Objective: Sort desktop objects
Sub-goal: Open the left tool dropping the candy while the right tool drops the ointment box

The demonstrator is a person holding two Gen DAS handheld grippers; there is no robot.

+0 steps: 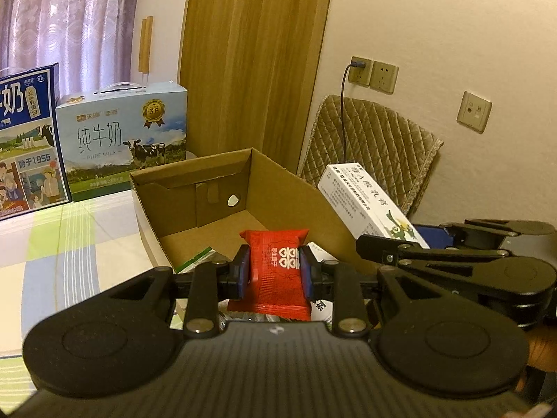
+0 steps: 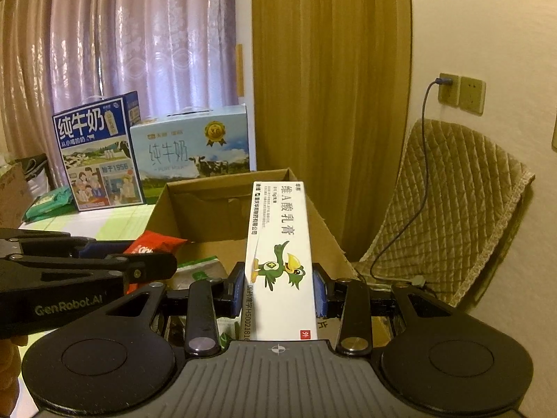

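Observation:
My left gripper (image 1: 275, 271) is shut on a red snack packet (image 1: 276, 285), held over the near end of an open cardboard box (image 1: 195, 181). My right gripper (image 2: 280, 287) is shut on a long white ointment carton (image 2: 278, 244) with a green bird on it, pointing out over the same cardboard box (image 2: 209, 205). In the left wrist view the ointment carton (image 1: 362, 198) and the right gripper (image 1: 452, 261) sit at the right of the box. The right wrist view shows the left gripper (image 2: 104, 268) and red packet (image 2: 156, 242) at the left. Green-and-white packs (image 2: 198, 270) lie inside the box.
Two milk cartons (image 1: 122, 139) (image 1: 28, 146) stand at the back left on a checked tablecloth (image 1: 69, 244). A quilted chair (image 2: 449, 209) stands right of the box under wall sockets (image 2: 459, 92) with a cable. A wooden door (image 2: 330, 87) and curtains (image 2: 139, 35) lie behind.

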